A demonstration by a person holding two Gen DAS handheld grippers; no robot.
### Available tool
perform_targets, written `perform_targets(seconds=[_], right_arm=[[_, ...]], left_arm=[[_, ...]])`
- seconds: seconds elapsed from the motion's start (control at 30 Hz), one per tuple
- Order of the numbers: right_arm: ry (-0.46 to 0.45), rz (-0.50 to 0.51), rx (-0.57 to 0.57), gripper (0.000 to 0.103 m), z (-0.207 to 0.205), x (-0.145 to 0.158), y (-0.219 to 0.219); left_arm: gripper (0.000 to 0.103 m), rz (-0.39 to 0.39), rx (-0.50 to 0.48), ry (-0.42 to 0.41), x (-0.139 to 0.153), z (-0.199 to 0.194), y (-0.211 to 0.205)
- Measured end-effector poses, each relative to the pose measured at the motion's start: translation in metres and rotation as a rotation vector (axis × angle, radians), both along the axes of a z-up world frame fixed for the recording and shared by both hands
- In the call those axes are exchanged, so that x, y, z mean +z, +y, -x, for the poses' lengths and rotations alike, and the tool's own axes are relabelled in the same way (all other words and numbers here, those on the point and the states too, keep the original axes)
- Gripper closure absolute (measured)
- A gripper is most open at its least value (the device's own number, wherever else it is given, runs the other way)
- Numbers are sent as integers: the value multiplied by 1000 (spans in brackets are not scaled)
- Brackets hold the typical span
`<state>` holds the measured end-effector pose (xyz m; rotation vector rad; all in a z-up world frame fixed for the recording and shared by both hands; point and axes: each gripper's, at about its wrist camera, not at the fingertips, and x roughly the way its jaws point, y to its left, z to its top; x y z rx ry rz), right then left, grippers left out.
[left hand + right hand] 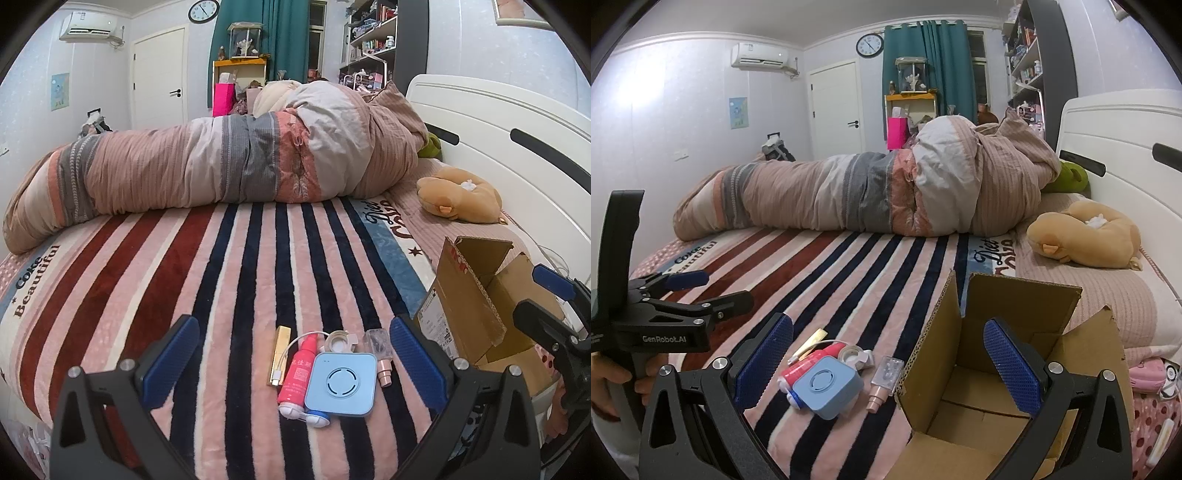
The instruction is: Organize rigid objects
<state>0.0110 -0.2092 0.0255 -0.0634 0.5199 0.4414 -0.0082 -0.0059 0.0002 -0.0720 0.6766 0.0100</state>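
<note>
A cluster of small items lies on the striped blanket point(229, 280): a light blue square device point(341, 384), a red bottle point(297, 373), a gold bar point(279, 354), a roll of tape point(338, 341), a clear spray bottle point(380, 354) and a blue-white contact lens case point(316, 417). My left gripper point(293, 363) is open, its fingers on either side of the cluster. An open, empty cardboard box point(979, 387) stands to the right. My right gripper point(888, 363) is open over the box's left wall. The blue device point(827, 387) also shows in the right wrist view.
A rolled duvet point(221, 162) lies across the far side of the bed. A tan plush toy point(458, 199) sits near the white headboard point(498, 122). The left gripper shows in the right wrist view point(701, 291). Shelves and a door stand beyond.
</note>
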Motion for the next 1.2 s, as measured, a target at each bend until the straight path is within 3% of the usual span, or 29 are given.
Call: perform_targets(seconds=[0.63,0.87,1.0,1.1,1.17,1.2], right_arm=[[-16,14,26,0,7,-1,16],[-12,38,92,23,14,1,49],[64,59,134,35,11,-19,89],[156,70,131,35,4,-47,110],[228,74,70,33,-3,-73,119],[254,97,15,27,-7,-87,121]], left_arm=[[0,16,0,-4,-4,2,6],[0,39,9,-27,-10,7,35],[0,46,26,-25,-19,5,60],[0,70,24,-7,-32,3,80],[0,93,22,11,-42,2,90],[0,103,20,23,-48,1,95]])
